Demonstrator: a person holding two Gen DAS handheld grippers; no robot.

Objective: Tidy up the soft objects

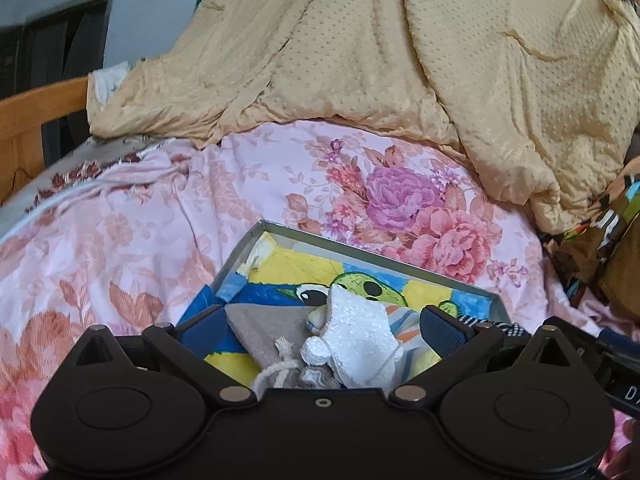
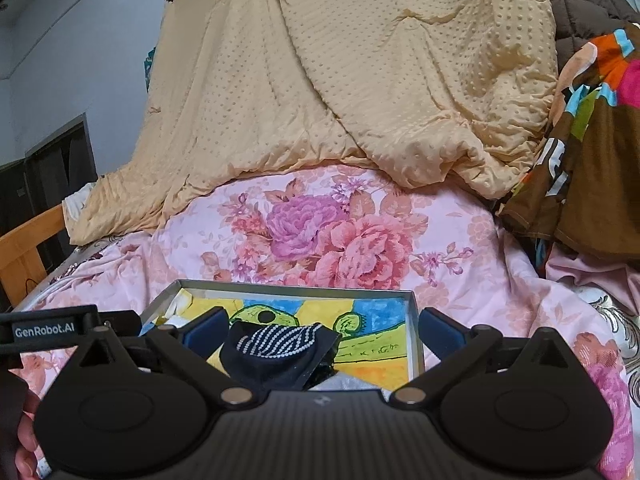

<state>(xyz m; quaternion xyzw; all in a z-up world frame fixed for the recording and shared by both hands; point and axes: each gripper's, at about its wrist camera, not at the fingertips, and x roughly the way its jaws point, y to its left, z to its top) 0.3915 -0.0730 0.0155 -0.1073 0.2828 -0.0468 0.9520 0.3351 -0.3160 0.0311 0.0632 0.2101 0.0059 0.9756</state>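
Soft things sit in a shallow metal tray on the flowered bed sheet: a grey drawstring pouch, a white fuzzy sock and a dark striped sock, all over a cartoon drawing lining the tray. Left hand-held gripper hangs low over pouch and white sock, fingers spread, grasping nothing. Right hand-held gripper hovers likewise, released, above the dark sock.

"GenRobot.AI" in white on the black bar at left; other lettering too cropped to read
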